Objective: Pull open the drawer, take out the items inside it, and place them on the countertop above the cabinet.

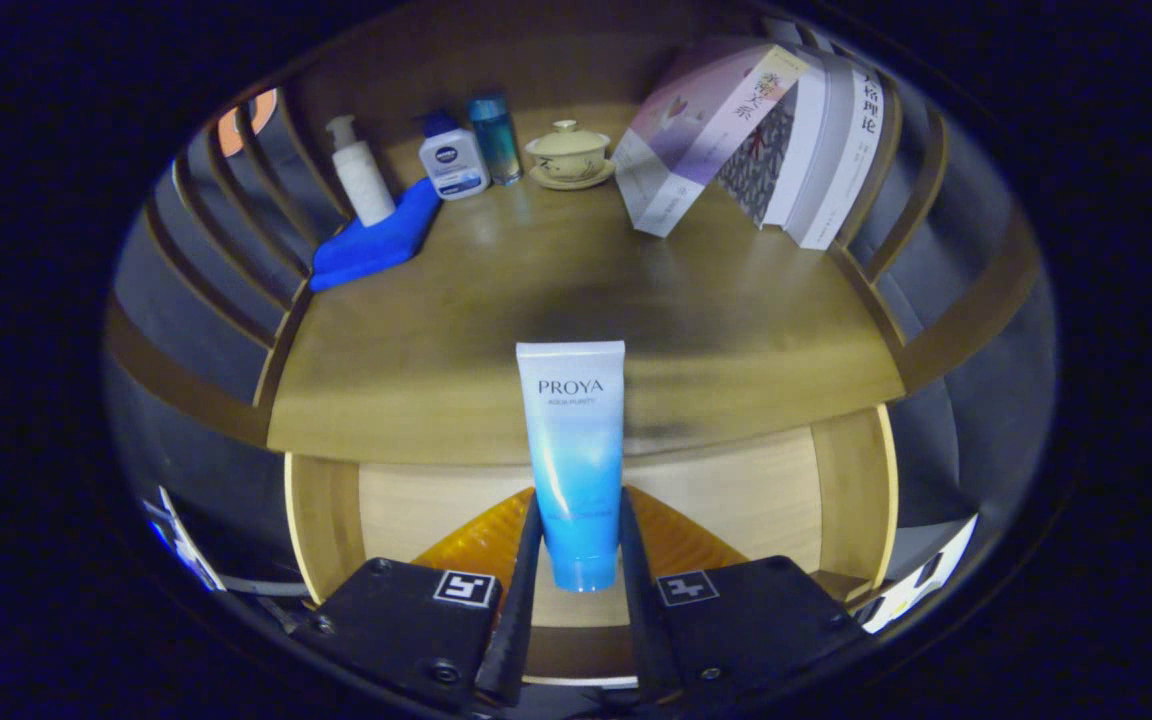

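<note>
Gripper with both fingers closed on the lower part of a blue-and-white tube. The tube stands upright between the fingers, long axis vertical, flat crimped end up and cap end down. It hangs above the open drawer, in front of the countertop edge. An orange item lies in the drawer beneath. At the back of the countertop: a pump bottle, blue cloth, two more bottles, a lidded cup, leaning books.
</note>
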Motion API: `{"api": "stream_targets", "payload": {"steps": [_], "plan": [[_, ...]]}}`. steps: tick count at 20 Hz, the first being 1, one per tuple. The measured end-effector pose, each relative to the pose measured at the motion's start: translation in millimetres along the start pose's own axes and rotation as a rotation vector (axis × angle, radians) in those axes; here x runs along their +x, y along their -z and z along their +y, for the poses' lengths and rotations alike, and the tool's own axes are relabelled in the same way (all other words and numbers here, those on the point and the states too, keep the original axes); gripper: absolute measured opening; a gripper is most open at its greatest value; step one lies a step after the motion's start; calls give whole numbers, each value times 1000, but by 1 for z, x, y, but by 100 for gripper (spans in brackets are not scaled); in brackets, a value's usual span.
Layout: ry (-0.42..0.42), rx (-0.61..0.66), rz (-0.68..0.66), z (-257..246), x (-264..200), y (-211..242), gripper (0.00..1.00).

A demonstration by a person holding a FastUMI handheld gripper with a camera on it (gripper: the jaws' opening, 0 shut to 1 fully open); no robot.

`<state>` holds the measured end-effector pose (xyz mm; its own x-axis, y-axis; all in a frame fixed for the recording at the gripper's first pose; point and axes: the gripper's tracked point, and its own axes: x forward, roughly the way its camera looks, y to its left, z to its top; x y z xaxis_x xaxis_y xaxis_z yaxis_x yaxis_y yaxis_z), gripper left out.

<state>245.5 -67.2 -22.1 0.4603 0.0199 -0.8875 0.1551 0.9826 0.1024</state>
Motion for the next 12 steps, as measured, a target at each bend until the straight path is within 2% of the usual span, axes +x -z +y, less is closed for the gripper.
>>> {"api": "stream_targets", "payload": {"steps": [4,8,12], "plan": [[-11,27,-37,1,14,-33,45],[-10,-11,-93,4,27,-55,45],[-28,-4,-141,6,33,-63,45]]}}
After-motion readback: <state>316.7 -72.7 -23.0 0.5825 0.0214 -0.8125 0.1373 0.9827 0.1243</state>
